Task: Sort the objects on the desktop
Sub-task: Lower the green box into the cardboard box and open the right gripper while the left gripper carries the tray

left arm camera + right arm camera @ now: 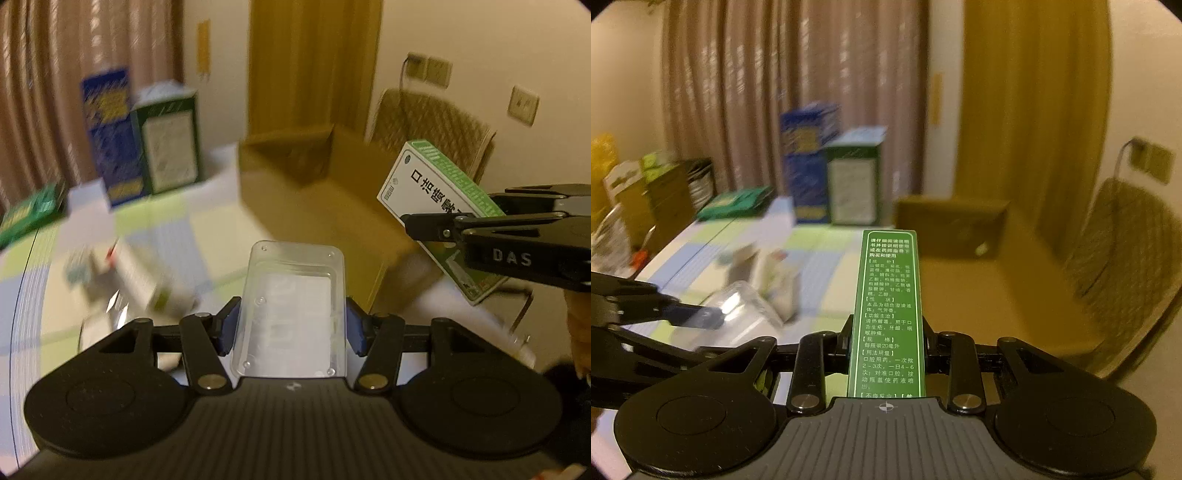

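Observation:
My left gripper is shut on a clear plastic case and holds it above the table, in front of an open cardboard box. My right gripper is shut on a green and white medicine box. That medicine box also shows in the left wrist view at the right, held over the cardboard box's right edge by the right gripper. In the right wrist view the left gripper with the clear case is at the left. The cardboard box lies ahead.
A blue carton and a green carton stand at the table's far side. A flat green pack lies at the left. Small blurred items lie on the checked tablecloth. A woven chair stands behind the box.

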A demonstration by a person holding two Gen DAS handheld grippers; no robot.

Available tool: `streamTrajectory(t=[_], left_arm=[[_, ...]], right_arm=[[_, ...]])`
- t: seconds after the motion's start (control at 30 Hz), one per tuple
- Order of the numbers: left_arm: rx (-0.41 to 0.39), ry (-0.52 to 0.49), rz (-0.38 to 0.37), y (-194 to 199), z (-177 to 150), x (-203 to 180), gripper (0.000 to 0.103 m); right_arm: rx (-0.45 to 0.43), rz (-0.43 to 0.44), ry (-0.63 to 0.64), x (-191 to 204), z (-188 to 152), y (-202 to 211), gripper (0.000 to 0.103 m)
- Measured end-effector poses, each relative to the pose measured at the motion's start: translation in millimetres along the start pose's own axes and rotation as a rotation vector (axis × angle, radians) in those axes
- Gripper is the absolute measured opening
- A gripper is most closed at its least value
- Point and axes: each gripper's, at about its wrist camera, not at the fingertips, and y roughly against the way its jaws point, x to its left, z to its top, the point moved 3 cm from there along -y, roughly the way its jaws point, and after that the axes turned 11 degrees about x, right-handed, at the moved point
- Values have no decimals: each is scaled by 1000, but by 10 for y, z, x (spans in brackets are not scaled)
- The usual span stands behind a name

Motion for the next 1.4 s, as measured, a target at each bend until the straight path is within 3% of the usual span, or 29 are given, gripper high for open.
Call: streamTrajectory(t=[0.17,0.3,0.47,0.73,1.03,1.13,1.17,1.2,1.27,1.4], left_arm=[[-31,-9,-33,-184,606,-351,52],[-19,14,-51,-512,895,-544,52],[13,3,-60,-907,1019,-706,52],[39,-17,-96,-1228,1057,-825,54],[-15,-16,-60,-960,942,-615,55],[-39,7,-59,-814,895,-529,59],[-45,15,-59,-769,880,-503,61],[-50,22,-60,-720,857,-475,61],[-61,32,-57,-627,815,-428,62],[-90,56,-42,-398,663,-302,66]], right_arm=[[14,-54,-43,-626,307,-169,27],[51,-65,-64,-910,385,-416,27],[88,-58,-86,-1171,328,-632,27],[104,-46,-113,-1344,292,-845,27],[114,-23,-106,-1306,282,-964,28],[99,-7,-95,-1274,325,-989,29],[90,-7,-94,-1265,347,-984,34],[83,-11,-95,-1263,364,-969,46],[59,-14,-107,-1260,391,-897,55],[25,-14,-123,-1207,368,-668,56]])
